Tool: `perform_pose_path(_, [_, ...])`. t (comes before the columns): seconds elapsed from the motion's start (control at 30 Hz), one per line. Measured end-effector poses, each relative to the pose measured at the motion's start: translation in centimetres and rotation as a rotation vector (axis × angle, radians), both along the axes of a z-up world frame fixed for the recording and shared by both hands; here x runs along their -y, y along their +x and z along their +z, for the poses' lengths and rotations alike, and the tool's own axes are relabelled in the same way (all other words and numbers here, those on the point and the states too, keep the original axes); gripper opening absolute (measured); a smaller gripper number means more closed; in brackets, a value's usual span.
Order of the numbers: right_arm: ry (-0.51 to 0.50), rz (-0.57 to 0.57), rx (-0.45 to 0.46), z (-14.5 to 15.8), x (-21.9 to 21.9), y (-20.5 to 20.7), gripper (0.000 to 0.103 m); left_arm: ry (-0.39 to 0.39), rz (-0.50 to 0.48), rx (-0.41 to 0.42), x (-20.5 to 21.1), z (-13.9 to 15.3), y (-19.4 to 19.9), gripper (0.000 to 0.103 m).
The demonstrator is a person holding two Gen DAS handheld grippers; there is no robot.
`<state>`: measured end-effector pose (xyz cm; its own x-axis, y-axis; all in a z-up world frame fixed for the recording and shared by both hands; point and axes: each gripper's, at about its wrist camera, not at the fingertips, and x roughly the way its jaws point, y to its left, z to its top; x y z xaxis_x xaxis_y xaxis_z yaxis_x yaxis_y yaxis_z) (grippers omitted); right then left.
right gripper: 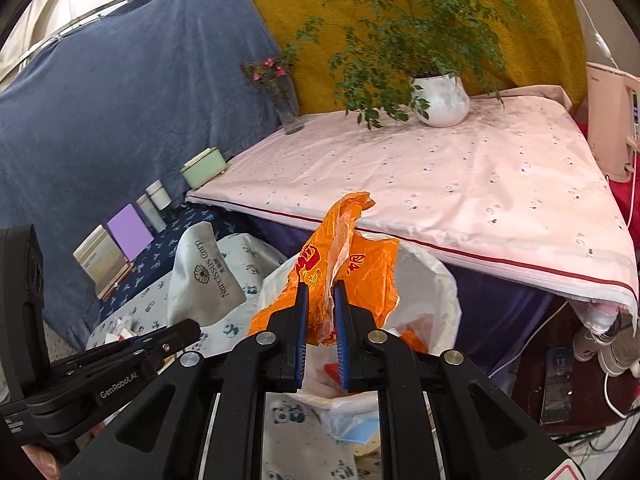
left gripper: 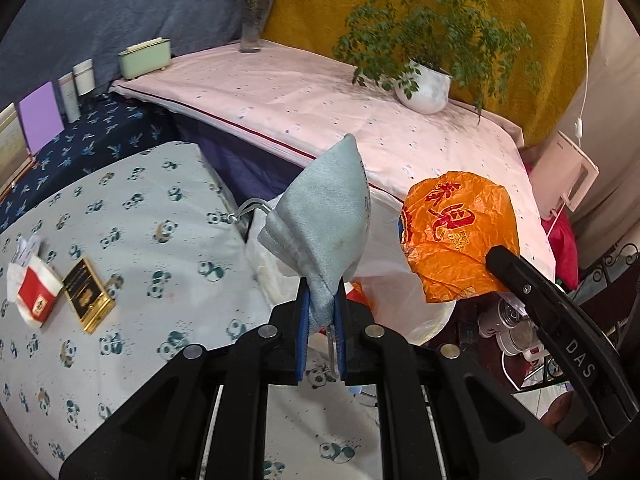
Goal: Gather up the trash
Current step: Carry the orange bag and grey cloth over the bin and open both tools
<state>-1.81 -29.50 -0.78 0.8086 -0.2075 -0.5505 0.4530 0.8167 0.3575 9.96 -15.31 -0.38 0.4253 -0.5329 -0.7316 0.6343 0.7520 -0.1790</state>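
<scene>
Left gripper (left gripper: 320, 320) fingers clamped on grey pouch (left gripper: 320, 216), lower centre of left view. Right gripper (right gripper: 320, 320) fingers pinched on orange plastic bag (right gripper: 340, 264), lower centre of right view, above white-lined trash bin (right gripper: 432, 280). Farther back, pink-covered desk (right gripper: 440, 184) with potted plant (right gripper: 440, 100), flower vase (right gripper: 286, 104).

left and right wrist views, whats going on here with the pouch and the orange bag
A person is collecting trash with a handheld claw in each hand. The left claw is shut on a grey drawstring pouch, and the right claw is shut on a crumpled orange plastic bag. Both are held over a bin lined with a white bag, beside the panda-print table. A red packet and a gold box lie on that table.
</scene>
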Motion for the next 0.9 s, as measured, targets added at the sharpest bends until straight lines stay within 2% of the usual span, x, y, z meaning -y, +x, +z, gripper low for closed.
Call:
perform_pose_path(0.2, [0.012,-0.022,-0.011,-0.9,1.5,-0.2,0.012,0.02,-0.029,-0.014,2.3,-1.2,0.3,0.011])
perform_pose_path(0.3, [0.017,-0.027,-0.015,-1.2,1.9,-0.1,0.012,0.019,-0.037,-0.025,2.9,-1.6,0.6,0.015])
perform_pose_path(0.33, [0.019,-0.029,-0.017,-1.3,2.1,0.0,0.012,0.023,-0.03,-0.021,3.0,-1.7,0.7,0.02])
perform_pose_path(0.37, [0.021,-0.03,-0.018,-1.4,2.2,0.0,0.012,0.028,-0.02,-0.017,3.1,-1.9,0.8,0.03])
perform_pose_path(0.4, [0.023,-0.03,-0.02,-1.5,2.3,0.2,0.012,0.029,-0.011,-0.016,3.0,-2.0,0.9,0.033])
perform_pose_path(0.57, [0.024,-0.025,-0.032,-1.8,2.3,0.8,0.012,0.037,0.019,-0.03,2.4,-2.6,1.6,0.036])
perform_pose_path(0.67, [0.022,-0.018,-0.033,-1.9,2.2,1.4,0.012,0.032,0.043,-0.032,1.8,-2.8,1.9,0.05])
perform_pose_path(0.9, [0.018,0.0,-0.038,-2.1,1.8,2.5,0.012,0.024,0.066,-0.025,0.7,-2.5,2.6,0.05])
